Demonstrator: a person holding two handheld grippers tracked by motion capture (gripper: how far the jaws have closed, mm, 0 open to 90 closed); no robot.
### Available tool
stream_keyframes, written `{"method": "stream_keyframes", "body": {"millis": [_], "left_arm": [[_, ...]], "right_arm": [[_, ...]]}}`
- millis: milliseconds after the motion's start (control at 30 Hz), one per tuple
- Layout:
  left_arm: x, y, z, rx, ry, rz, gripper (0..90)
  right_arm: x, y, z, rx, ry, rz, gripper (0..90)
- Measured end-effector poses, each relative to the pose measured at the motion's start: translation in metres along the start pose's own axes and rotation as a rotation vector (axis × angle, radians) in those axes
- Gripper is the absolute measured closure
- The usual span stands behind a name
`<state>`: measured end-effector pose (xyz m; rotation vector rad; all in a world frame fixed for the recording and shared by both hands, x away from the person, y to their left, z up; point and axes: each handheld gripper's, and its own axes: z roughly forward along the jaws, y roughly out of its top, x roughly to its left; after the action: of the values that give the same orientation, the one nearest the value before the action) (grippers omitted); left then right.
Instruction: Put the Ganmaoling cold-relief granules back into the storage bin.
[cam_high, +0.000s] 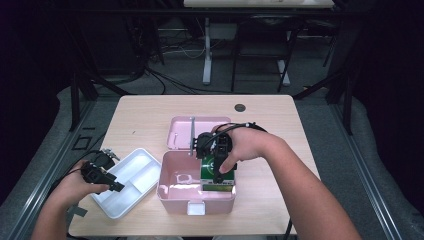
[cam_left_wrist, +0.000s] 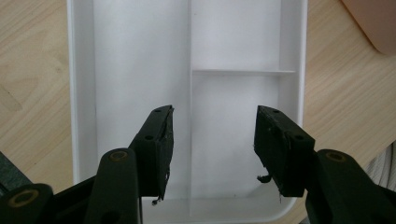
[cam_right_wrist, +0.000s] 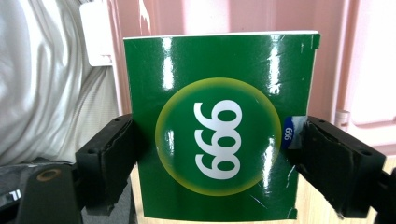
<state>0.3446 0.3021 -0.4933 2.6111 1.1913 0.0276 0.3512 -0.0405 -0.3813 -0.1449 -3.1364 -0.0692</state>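
- Right tool (cam_right_wrist: 219, 154) has its two jaws pressed on the side edges of a green box (cam_right_wrist: 219, 126), holding it firmly; the printed "999" reads upside down in the right gripper view, so the box hangs face-on to the camera.
- From above, this tool (cam_high: 218, 165) points down over the right part of an open pink case (cam_high: 172, 186), with the green box (cam_high: 218, 176) at or just inside the case's right end. I judge the grip by the edges is meant to keep the box flat and square to the case walls, whether it is going in or coming out; the pictures do not settle which.
- Case lid (cam_high: 181, 131) lies flat behind the case, out of the way.
- Left tool (cam_left_wrist: 212, 149) is wide open and grips nothing; its jaws hang over a white tray (cam_left_wrist: 84, 93) with a long compartment on one side of its divider and two shorter ones on the other, all bare.
- From above, the left tool (cam_high: 117, 186) sits at the tray's (cam_high: 145, 160) near-left edge, the tray lying on the worktop (cam_high: 150, 107) just left of the case, probably an insert lifted clear to give room.
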Motion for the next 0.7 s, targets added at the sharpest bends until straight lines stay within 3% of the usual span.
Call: {"method": "stream_keyframes", "body": {"millis": [333,700], "left_arm": [[0.0,0.0,0.001,0.004,0.001,0.008,47.6],[-0.001,0.001,0.001,0.005,-0.001,0.014,47.6]], "right_arm": [[-0.003,0.003,0.028,0.016,0.011,-0.006,16.0],[-0.005,0.0,0.051,0.027,-0.017,-0.02,15.9]]}}
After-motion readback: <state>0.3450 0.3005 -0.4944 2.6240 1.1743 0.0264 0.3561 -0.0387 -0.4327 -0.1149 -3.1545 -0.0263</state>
